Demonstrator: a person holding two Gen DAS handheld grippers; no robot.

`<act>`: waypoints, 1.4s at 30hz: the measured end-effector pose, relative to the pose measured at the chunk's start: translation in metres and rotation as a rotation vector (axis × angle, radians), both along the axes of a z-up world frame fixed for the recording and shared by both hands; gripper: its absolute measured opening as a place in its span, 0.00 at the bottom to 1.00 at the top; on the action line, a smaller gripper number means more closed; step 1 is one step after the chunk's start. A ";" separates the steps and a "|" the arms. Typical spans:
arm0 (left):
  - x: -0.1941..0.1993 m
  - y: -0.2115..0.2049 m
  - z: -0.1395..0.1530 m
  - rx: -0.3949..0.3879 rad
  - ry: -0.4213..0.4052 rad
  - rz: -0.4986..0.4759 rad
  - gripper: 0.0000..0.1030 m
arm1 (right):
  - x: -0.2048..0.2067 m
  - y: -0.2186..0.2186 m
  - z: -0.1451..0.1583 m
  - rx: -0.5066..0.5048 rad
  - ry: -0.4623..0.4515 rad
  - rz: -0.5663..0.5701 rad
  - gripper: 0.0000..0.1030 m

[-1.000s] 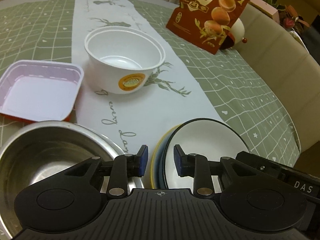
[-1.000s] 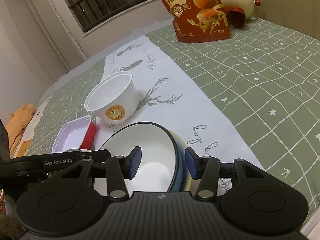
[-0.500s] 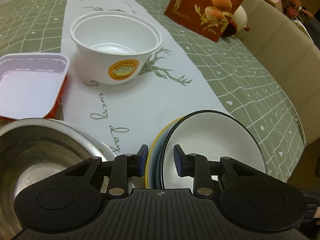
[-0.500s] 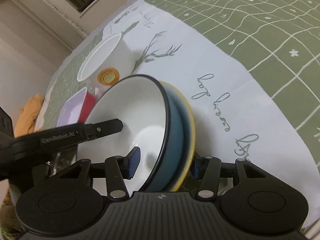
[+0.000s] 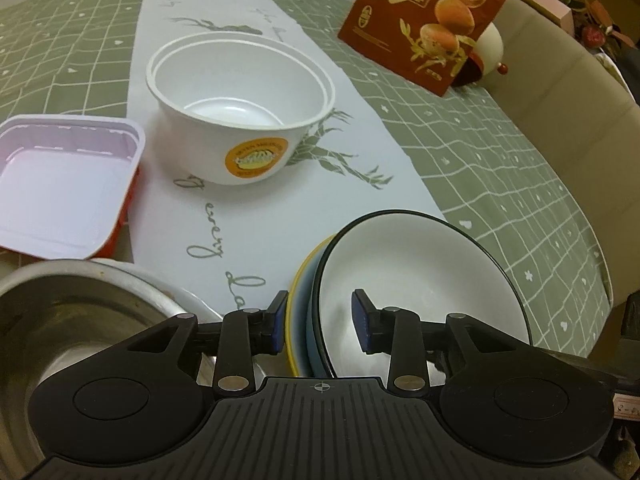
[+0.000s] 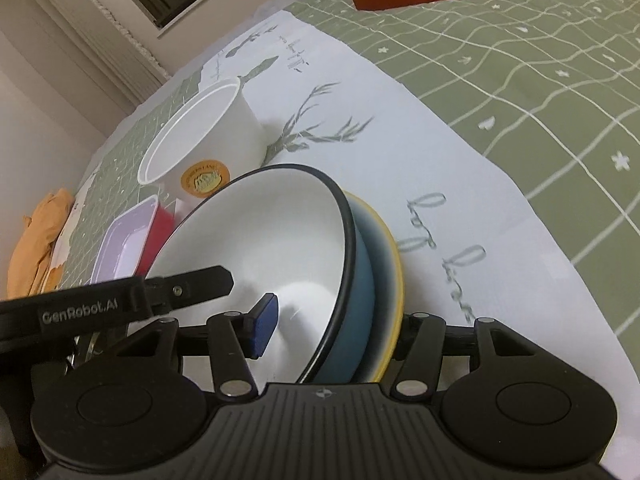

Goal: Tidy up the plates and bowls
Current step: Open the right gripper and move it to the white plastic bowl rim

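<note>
Straddling the near rim of a nested stack of dishes, the left gripper [image 5: 320,322] had its jaws opening, one blue pad outside the yellow plate [image 5: 294,320] and the other inside the white bowl [image 5: 420,276], with a visible gap beside that inner pad. The right gripper [image 6: 332,328] straddled the same stack from the other side, its jaws also opening: its left pad hung inside the white bowl [image 6: 260,248] clear of the wall, while the other finger was hidden behind the blue bowl [image 6: 360,280] and the yellow plate [image 6: 394,280]. The stack sat tilted on a white table runner [image 5: 280,208] over a green checked tabletop [image 5: 500,160]. Just left of the left gripper lay a steel bowl [image 5: 80,320], with a lilac square tray [image 5: 60,184] beyond it. Farther along the runner stood a white plastic bowl [image 5: 240,108] with an orange sticker, and well behind it a red quail-egg bag [image 5: 424,24].
</note>
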State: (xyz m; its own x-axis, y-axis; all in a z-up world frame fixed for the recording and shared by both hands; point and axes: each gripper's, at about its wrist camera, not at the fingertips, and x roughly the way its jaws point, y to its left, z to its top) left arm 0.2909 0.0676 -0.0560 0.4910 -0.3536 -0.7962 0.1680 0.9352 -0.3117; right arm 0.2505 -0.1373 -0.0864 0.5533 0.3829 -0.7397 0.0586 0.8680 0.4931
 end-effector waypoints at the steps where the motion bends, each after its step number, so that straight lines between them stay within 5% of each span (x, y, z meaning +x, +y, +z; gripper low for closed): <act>1: 0.001 0.001 0.000 0.000 -0.003 0.006 0.35 | 0.003 0.000 0.000 0.002 -0.003 -0.001 0.53; 11: 0.004 0.002 -0.002 0.007 0.007 0.003 0.35 | 0.014 0.006 -0.002 -0.047 -0.027 0.029 0.53; 20: -0.001 0.045 0.026 -0.151 -0.025 0.023 0.31 | -0.002 -0.001 0.030 -0.185 -0.110 0.035 0.53; 25: 0.008 0.086 0.062 -0.265 -0.093 0.191 0.31 | 0.000 -0.004 0.077 -0.234 -0.194 0.102 0.59; 32: 0.056 0.091 0.064 -0.153 -0.127 0.277 0.31 | 0.076 0.028 0.114 -0.273 -0.083 0.211 0.63; 37: 0.085 0.088 0.038 -0.172 -0.106 0.312 0.32 | 0.122 0.060 0.106 -0.375 -0.038 0.190 0.73; 42: 0.098 0.097 0.017 -0.253 -0.069 0.333 0.31 | 0.159 0.074 0.086 -0.282 -0.045 0.149 0.75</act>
State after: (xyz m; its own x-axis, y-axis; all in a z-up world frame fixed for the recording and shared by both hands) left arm 0.3890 0.1647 -0.0387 0.6603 -0.3465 -0.6663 -0.1021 0.8375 -0.5367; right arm 0.4097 -0.0632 0.0000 0.5412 0.2451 -0.8044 -0.0955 0.9683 0.2308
